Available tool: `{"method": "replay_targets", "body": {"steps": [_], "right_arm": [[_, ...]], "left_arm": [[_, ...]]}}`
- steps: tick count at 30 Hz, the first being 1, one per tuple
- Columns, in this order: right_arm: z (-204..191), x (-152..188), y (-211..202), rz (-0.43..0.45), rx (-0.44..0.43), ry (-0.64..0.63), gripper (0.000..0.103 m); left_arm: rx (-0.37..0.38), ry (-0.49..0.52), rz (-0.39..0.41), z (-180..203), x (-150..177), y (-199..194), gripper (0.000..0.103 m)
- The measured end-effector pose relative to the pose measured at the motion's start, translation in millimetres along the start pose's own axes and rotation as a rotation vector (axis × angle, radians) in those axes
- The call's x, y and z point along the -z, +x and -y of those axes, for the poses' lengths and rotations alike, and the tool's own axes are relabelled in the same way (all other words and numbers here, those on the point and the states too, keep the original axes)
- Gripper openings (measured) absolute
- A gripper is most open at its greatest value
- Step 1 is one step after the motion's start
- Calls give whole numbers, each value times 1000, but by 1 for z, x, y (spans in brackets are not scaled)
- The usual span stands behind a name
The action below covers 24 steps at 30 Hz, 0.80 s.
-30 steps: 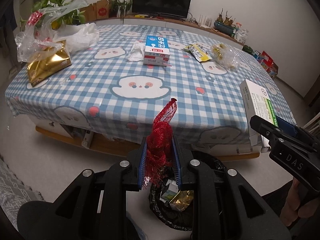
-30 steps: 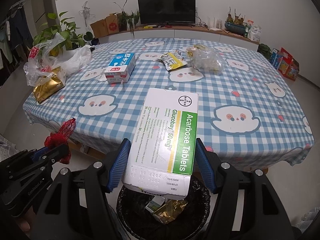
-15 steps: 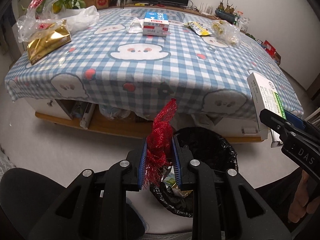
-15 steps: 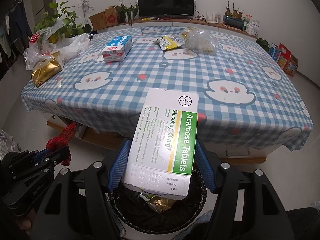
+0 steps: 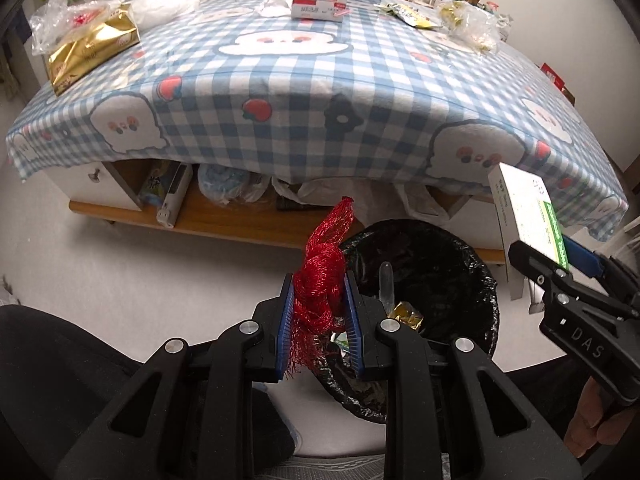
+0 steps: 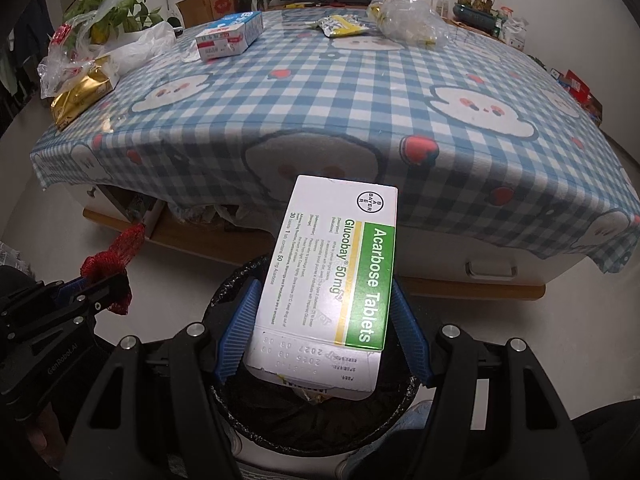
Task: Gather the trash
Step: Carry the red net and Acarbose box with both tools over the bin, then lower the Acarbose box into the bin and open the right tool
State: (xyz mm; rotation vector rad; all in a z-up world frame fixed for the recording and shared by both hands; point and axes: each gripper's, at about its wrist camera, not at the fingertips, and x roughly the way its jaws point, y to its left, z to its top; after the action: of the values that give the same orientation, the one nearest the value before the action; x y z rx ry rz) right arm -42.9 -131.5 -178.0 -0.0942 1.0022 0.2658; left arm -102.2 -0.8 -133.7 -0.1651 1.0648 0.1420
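Right wrist view: my right tongs (image 6: 320, 332) clamp the box (image 6: 332, 276) over the bin (image 6: 224, 396), frame bottom; left tongs (image 5: 318, 320) pinch red netting (image 5: 320, 284) beside it. Next, release both.

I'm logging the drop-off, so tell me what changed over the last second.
Both grippers came down from table height toward the black-lined bin. The right gripper now holds the tablet box right over its opening; the left gripper sits at the bin's near rim. Unchanged: left still clamps the red mesh bag, nothing released, trash on the table untouched.
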Motion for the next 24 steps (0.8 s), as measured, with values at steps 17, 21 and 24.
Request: {"method": "replay_targets", "body": {"steps": [17, 21, 24], "right_arm": [[-18, 13, 52, -76, -17, -40, 63], [-13, 13, 54, -79, -14, -23, 69], [-1, 14, 51, -74, -1, 1, 78]], "left_arm": [[-19, 1, -97, 1, 3, 42, 22], [-11, 13, -99, 7, 3, 47, 22], [-4, 28, -100, 17, 2, 50, 22]]}}
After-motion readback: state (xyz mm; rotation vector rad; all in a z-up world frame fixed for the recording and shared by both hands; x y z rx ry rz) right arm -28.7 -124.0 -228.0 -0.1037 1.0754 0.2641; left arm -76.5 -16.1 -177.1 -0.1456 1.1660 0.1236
